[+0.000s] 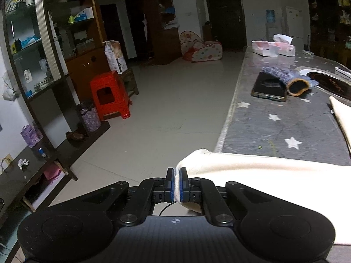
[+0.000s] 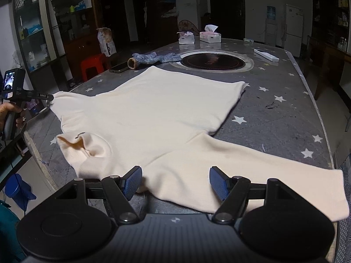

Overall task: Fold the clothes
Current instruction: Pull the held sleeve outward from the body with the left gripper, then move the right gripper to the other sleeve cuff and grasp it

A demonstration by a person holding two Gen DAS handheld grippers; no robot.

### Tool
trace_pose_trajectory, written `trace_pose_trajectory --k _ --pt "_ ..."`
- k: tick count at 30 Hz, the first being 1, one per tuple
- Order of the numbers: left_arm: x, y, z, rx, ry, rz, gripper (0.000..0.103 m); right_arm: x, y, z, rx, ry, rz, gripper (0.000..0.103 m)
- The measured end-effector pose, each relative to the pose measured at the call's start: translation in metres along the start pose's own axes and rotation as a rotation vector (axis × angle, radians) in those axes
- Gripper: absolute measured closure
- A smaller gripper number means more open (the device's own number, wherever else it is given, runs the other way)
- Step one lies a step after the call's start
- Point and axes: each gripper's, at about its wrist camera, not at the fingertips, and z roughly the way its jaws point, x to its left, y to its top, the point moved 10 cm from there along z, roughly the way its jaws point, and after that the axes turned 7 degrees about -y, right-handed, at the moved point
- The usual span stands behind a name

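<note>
Cream sweater (image 2: 151,109) flat; left gripper (image 1: 176,184) pinches sleeve cuff (image 1: 197,164).

Dim indoor light, dark vignetted corners; fisheye bending at edges, mild softness

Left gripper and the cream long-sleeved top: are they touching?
Touching. The left wrist view shows the left gripper with its blue pads closed on a fold of the cream long-sleeved top's sleeve end.

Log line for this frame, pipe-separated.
task: fold clothes | left gripper: shut on sweater sleeve end | right gripper: open, over other sleeve | sweater: flat on table
</note>
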Motion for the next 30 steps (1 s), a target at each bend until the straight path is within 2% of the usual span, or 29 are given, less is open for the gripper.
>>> trace_pose_trajectory --k 7,11,17,22,24,30 --pt "0.004 0.006 0.014 0.020 0.019 0.012 0.098 -0.011 -0.005 0.000 0.009 -0.029 0.034 0.034" --pt "0.006 0.010 0.019 0.029 0.037 0.021 0.094 -0.025 -0.007 0.001 0.009 -0.058 0.065 0.034" --pt "0.004 0.011 0.012 0.036 0.029 0.015 0.093 -0.062 -0.016 -0.001 0.011 -0.144 0.126 0.034" --pt "-0.018 0.008 -0.006 0.042 -0.055 0.020 0.088 -0.094 -0.024 -0.005 0.010 -0.228 0.173 0.034" --pt "-0.035 0.007 -0.015 0.038 -0.108 0.030 0.082 -0.106 -0.028 -0.007 0.009 -0.262 0.192 0.034" --pt "-0.102 0.008 -0.050 -0.009 -0.264 0.140 0.068 -0.138 -0.038 -0.018 0.004 -0.377 0.234 0.034"
